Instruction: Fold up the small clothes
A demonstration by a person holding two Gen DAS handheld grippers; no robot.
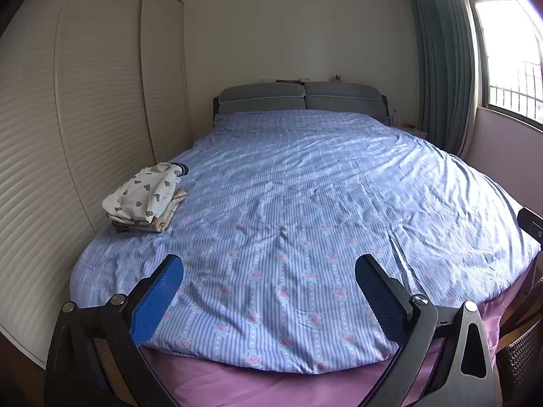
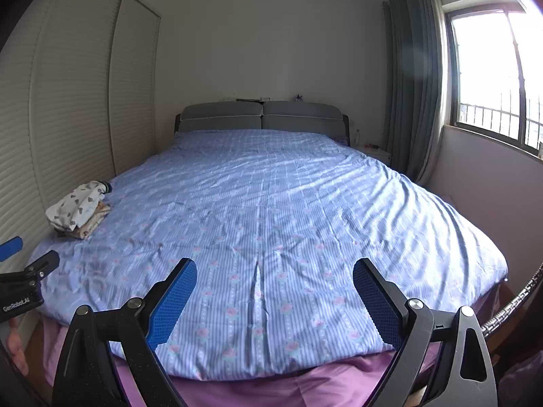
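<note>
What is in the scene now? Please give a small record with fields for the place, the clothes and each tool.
place: bedroom, bed with blue striped floral duvet
clothes: small stack of folded clothes near the left edge of the bed, white printed piece on top
left tool: open, empty, above the foot of the bed
right tool: open, empty, above the foot of the bed
surroundings: slatted wardrobe doors on the left, grey curtain and window on the right

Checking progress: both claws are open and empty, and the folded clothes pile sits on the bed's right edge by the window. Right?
Not quite. The folded clothes pile sits on the bed's left edge, beside the wardrobe, as the left wrist view shows. Both the left claw and right claw are open and empty.
</note>
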